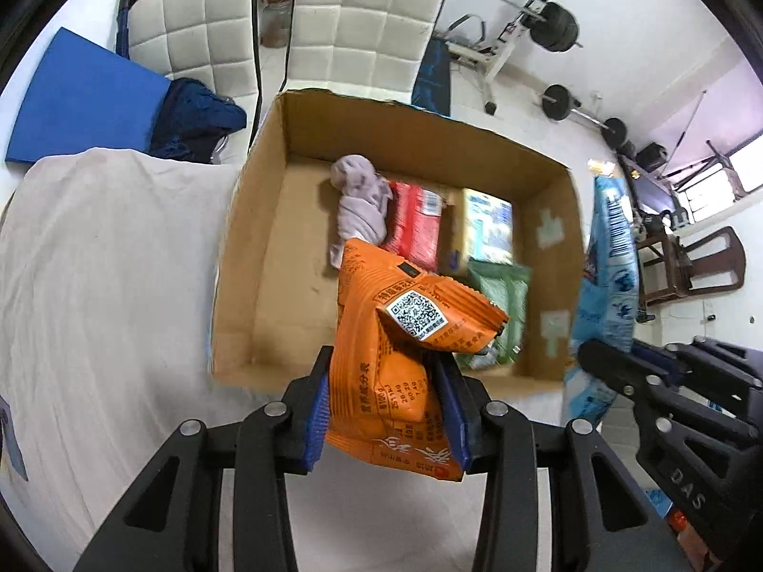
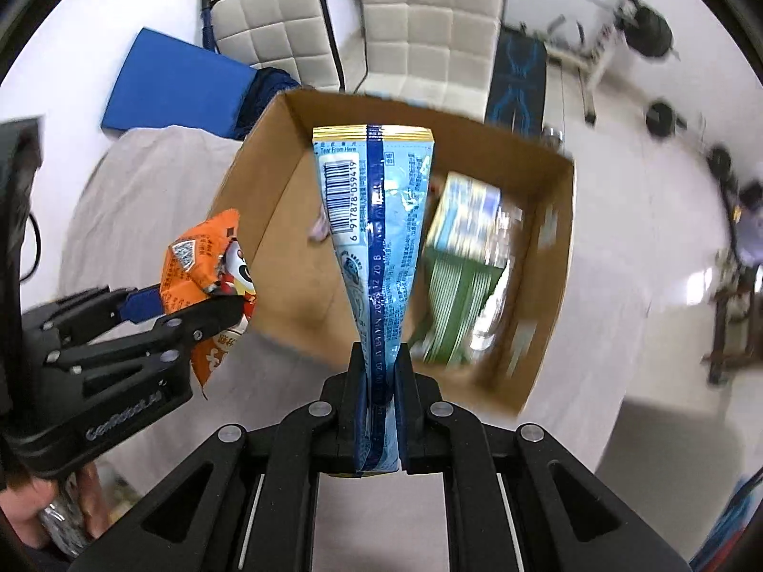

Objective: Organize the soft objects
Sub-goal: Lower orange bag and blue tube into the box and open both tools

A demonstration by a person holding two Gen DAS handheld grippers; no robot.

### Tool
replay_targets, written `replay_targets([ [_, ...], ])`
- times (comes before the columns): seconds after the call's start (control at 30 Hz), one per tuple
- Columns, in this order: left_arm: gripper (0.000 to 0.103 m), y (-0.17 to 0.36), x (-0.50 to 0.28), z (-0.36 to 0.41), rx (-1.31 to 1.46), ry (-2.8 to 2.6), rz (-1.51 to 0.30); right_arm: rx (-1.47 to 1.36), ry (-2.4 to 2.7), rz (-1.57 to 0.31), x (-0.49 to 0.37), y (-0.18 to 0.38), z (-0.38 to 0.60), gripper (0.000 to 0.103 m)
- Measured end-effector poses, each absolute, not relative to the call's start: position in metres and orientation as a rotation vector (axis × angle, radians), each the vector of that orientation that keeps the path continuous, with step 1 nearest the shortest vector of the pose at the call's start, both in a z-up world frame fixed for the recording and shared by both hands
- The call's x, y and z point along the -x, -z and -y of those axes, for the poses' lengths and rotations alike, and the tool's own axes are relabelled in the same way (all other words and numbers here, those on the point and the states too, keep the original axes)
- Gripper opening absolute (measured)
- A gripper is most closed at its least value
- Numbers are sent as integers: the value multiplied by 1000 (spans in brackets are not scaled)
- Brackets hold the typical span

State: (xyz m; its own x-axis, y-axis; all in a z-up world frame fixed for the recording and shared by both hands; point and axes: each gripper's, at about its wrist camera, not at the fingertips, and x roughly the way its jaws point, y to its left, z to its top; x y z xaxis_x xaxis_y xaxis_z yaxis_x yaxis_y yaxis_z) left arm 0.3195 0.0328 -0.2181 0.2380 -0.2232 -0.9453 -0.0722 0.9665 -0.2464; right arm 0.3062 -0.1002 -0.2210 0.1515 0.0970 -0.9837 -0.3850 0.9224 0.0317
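My left gripper (image 1: 384, 372) is shut on an orange snack bag (image 1: 405, 333) and holds it above the near edge of an open cardboard box (image 1: 267, 219). My right gripper (image 2: 380, 357) is shut on a blue snack bag (image 2: 376, 219), held upright over the box (image 2: 272, 200). In the box lie a lilac cloth (image 1: 357, 200), a red packet (image 1: 417, 224), a blue-and-yellow pack (image 1: 489, 224) and a green pack (image 1: 500, 295). The right gripper and blue bag (image 1: 610, 257) show at the right of the left wrist view; the left gripper and orange bag (image 2: 200, 262) show at the left of the right wrist view.
The box stands on a surface covered with a pale grey cloth (image 1: 105, 276). Behind it are two white padded chairs (image 1: 362, 19), a blue mat (image 1: 81, 100) and dark blue fabric (image 1: 195, 119). Weight equipment (image 1: 558, 28) and a wooden chair (image 1: 691, 262) stand at the right.
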Motion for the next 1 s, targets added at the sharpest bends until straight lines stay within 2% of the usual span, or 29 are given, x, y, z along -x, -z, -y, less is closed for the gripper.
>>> replay_targets([
  [0.17, 37, 250, -346, -49, 284, 57, -1410, 359, -401, -1384, -345, 251, 69, 10],
  [0.43, 37, 307, -357, -64, 343, -33, -1552, 523, -447, -1463, -374, 332, 39, 10],
  [0.7, 37, 323, -355, -59, 312, -64, -1580, 476, -525, -1512, -384, 378, 30, 10],
  [1.0, 38, 330, -356, -53, 292, -76, -1595, 444, -563, -1567, -392, 398, 34, 12],
])
